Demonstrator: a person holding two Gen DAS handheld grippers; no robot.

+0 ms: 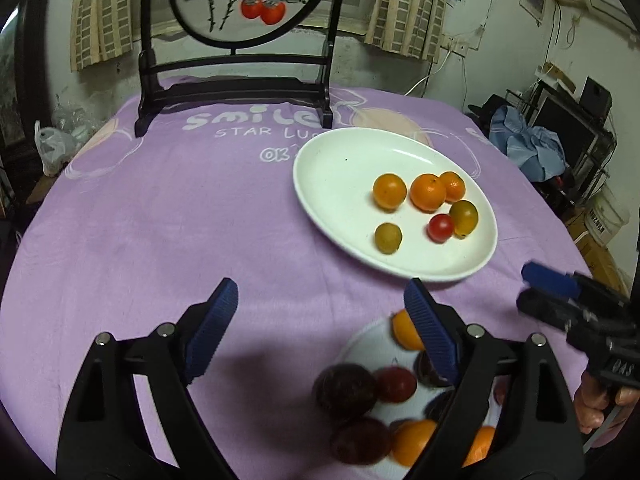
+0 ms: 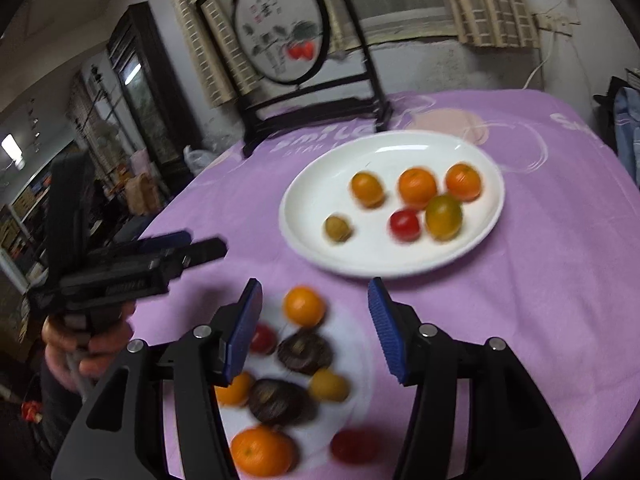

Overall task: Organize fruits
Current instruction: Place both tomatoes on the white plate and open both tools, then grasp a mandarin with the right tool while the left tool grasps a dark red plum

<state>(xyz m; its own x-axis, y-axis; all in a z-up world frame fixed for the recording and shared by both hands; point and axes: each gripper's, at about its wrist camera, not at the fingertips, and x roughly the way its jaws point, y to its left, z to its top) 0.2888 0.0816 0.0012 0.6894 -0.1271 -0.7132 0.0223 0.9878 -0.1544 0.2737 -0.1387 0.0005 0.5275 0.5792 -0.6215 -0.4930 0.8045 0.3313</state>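
A white oval plate (image 1: pixel 340 168) (image 2: pixel 320 192) lies at mid-table with three oranges (image 1: pixel 428 192), a red tomato (image 1: pixel 440 227) and two yellow-green fruits (image 1: pixel 388 238). Nearer to me a second white plate (image 2: pixel 360 360) (image 1: pixel 360 344) carries dark round fruits (image 2: pixel 305 352), oranges (image 2: pixel 304 306), red tomatoes (image 2: pixel 354 446) and a yellow fruit (image 2: pixel 328 386). My left gripper (image 1: pixel 320 300) (image 2: pixel 206 242) stands wide open and empty, left of the near plate. Above the near plate hangs my right gripper (image 2: pixel 314 292) (image 1: pixel 526 288), open, nothing between its pads.
A purple printed cloth (image 1: pixel 160 220) covers the round table. A black-framed round painted screen (image 1: pixel 240 20) stands at the back edge. A hand (image 2: pixel 92 344) holds the left gripper's handle. Shelves and clutter lie beyond the table on both sides.
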